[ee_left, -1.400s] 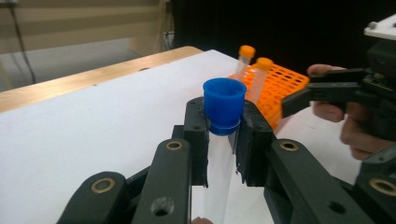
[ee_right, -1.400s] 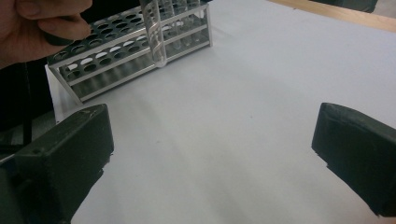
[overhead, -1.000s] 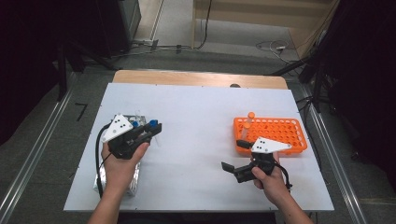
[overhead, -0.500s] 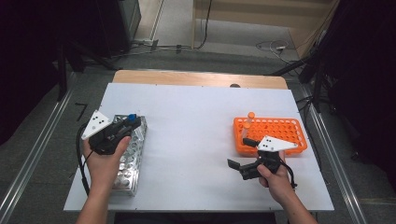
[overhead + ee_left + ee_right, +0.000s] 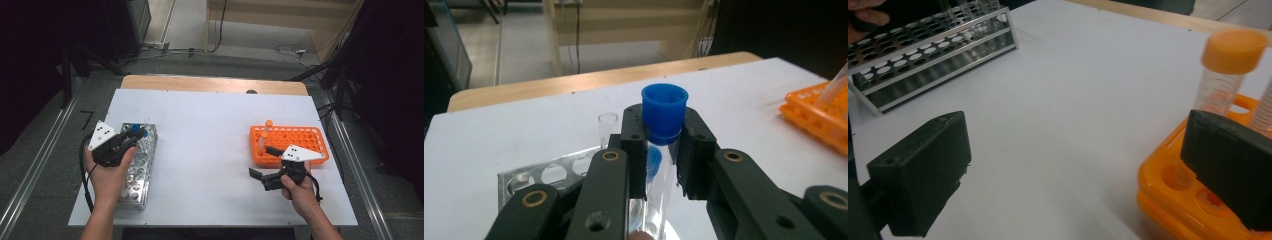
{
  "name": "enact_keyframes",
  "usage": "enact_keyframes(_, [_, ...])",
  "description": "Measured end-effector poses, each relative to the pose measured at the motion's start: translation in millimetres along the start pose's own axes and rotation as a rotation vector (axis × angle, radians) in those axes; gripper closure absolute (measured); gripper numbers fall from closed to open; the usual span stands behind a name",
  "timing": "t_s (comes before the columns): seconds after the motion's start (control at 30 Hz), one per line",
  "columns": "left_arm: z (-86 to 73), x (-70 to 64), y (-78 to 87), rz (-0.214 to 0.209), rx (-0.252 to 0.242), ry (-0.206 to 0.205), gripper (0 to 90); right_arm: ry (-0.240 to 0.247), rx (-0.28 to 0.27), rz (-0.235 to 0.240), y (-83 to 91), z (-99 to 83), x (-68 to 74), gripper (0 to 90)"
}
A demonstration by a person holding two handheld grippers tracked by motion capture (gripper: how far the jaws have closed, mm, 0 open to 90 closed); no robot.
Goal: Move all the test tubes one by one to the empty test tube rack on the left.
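The left hand (image 5: 107, 172) reaches in from 7 o'clock, its left gripper (image 5: 663, 150) with jaws clamped on a blue-capped test tube (image 5: 663, 145) held upright above the metal tube rack (image 5: 137, 167) (an uncapped glass tube (image 5: 607, 129) stands just beyond). At 4 o'clock the right gripper (image 5: 264, 167) hovers over the white bench (image 5: 210, 135), jaws wide apart and empty, just beside the orange rack (image 5: 295, 142) with its orange-capped tube (image 5: 1228, 72).

White table (image 5: 210, 130), metal tube rack (image 5: 137, 172) at left, orange tube rack (image 5: 295, 142) at right
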State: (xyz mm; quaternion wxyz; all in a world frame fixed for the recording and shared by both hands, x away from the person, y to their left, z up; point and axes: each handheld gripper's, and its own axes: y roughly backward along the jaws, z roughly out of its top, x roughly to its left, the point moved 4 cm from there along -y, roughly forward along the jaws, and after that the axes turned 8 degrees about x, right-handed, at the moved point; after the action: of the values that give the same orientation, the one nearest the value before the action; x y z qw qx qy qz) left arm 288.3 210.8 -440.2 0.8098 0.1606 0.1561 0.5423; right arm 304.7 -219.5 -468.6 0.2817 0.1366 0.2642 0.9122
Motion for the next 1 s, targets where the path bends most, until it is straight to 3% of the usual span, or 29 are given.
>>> enact_keyframes(0.27, [-8.1,-0.8,-4.6,-0.004,0.091,0.024,76.9,-0.065,-0.012,-0.083,4.0,-4.0,-19.8,3.3])
enact_keyframes(0.43, [-11.5,-0.3,-5.6,-0.002,0.143,0.033,76.2,-0.105,0.016,-0.109,-7.7,-6.6,-30.3,4.8])
enact_keyframes(0.57, [-14.3,-2.0,-7.6,-0.034,0.183,0.041,72.6,-0.135,0.053,-0.146,-20.8,-8.3,-35.5,10.9])
enact_keyframes(0.73, [-12.9,-2.7,-6.9,-0.022,0.184,0.046,57.5,-0.178,0.059,-0.219,-29.8,-8.6,-41.7,26.9])
enact_keyframes(0.87, [-9.1,-3.1,-2.6,-0.026,0.14,0.07,42.0,-0.178,0.058,-0.241,-33.0,-9.5,-43.8,35.6])
enact_keyframes(1.0, [-4.2,-8.8,1.8,-0.04,0.102,0.062,27.4,-0.169,0.066,-0.271,-36.8,-12.4,-45.7,42.5])
